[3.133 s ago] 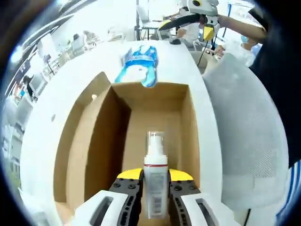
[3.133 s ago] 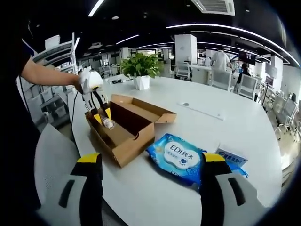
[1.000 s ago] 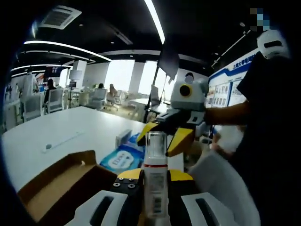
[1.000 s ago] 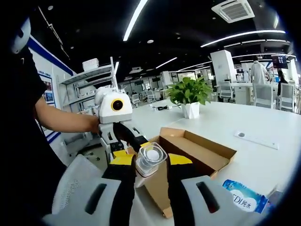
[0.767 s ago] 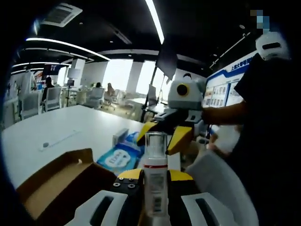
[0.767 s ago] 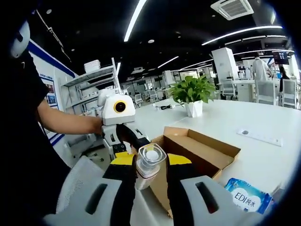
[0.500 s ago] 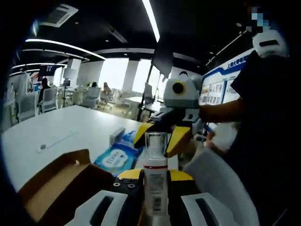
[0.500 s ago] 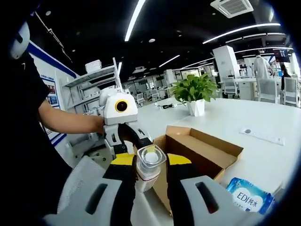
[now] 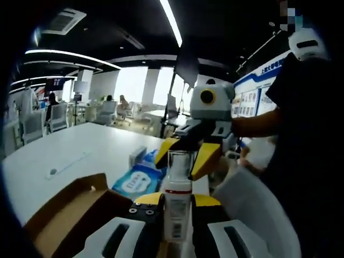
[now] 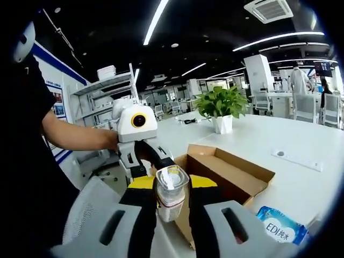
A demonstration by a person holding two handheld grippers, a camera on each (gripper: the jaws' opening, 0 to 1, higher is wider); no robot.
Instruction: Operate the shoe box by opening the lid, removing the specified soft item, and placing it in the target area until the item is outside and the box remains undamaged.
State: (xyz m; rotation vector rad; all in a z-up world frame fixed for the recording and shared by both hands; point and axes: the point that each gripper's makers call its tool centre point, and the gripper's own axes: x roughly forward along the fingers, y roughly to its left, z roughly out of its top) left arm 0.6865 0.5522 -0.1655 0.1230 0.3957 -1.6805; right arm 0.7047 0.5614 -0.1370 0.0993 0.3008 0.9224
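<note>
left gripper view: my left gripper (image 9: 171,207) clamps the spray bottle (image 9: 177,201) low on its body, above the open shoe box (image 9: 64,217) | right gripper view: my right gripper (image 10: 171,200) closes round the bottle's clear cap | light, stiff, slick plastic; cap may slip off, better held by the body

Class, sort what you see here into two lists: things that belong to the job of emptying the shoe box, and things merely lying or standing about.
Belonging to the job:
- open shoe box
- spray bottle, gripped by both the left gripper and the right gripper

Just about:
- blue wipes pack
- potted plant
- mesh chair back
- white table
</note>
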